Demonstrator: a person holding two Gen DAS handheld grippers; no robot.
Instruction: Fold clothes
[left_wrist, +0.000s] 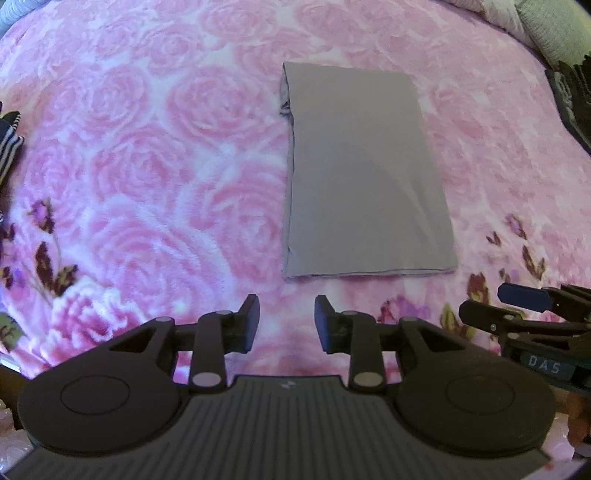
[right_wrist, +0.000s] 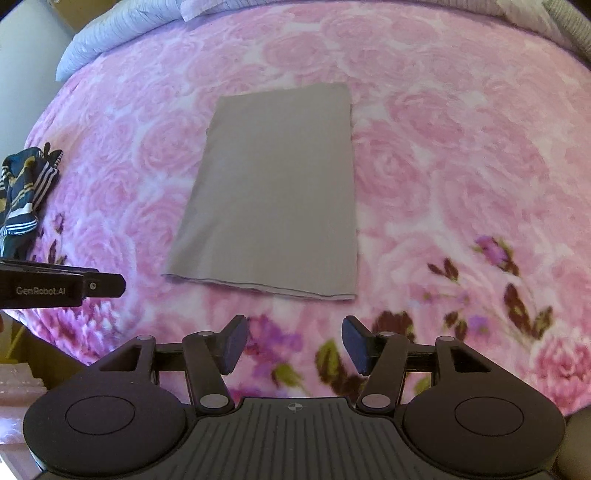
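Bed with pink rose blanket (left_wrist: 147, 155): grey garment (left_wrist: 364, 173) lies flat as a neat rectangle, fold looks done. Left claw (left_wrist: 287, 319) and right claw (right_wrist: 291, 343) both spread, empty, just short of its near hem.

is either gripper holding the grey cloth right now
No, the folded grey cloth lies flat on the pink blanket, with the left gripper and right gripper open and empty.
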